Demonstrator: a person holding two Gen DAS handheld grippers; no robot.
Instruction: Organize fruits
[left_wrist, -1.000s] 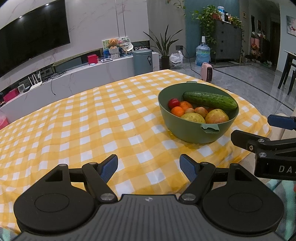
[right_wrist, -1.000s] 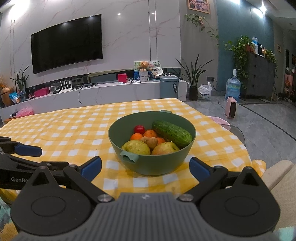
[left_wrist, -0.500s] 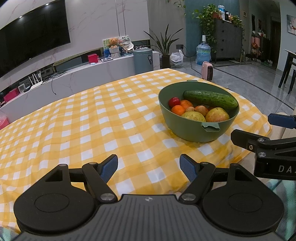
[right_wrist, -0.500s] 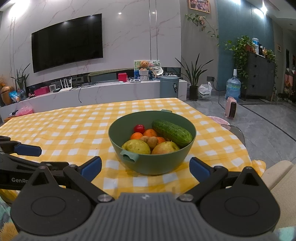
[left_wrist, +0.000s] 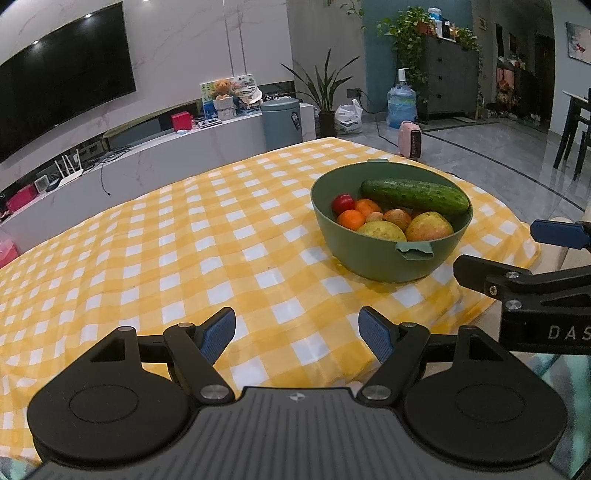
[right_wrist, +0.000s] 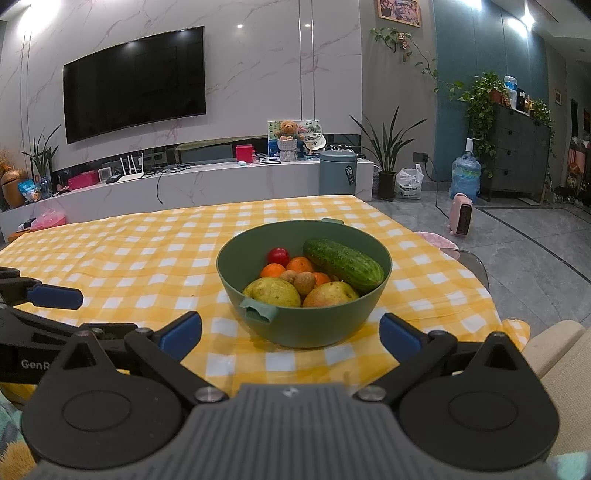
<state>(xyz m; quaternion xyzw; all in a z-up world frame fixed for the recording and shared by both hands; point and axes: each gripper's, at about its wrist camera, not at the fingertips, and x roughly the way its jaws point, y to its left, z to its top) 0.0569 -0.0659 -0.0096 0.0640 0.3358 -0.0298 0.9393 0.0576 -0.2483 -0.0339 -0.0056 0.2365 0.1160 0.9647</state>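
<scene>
Already gathered: every fruit in sight sits in the green bowl (right_wrist: 303, 325), none on the cloth

Inside the bowl lie a cucumber (right_wrist: 343, 264) along the far right wall, a small red fruit (right_wrist: 278, 255) at the far left, oranges (right_wrist: 300, 264) beside it, little brown fruits (right_wrist: 304, 282) in the middle that may be longans, and two large yellowish fruits (right_wrist: 272, 292) nearest the rim; the bowl stands on the yellow checked tablecloth (left_wrist: 147, 251), toward its right edge. Both tools hang at the near edge, the left gripper (left_wrist: 297, 334) and right gripper (right_wrist: 290, 331) each with fingers spread wide and holding nothing. Judged from this, the scene fits either fruits already collected into the bowl or a full bowl waiting to be sorted out onto the cloth; nothing here settles which
</scene>
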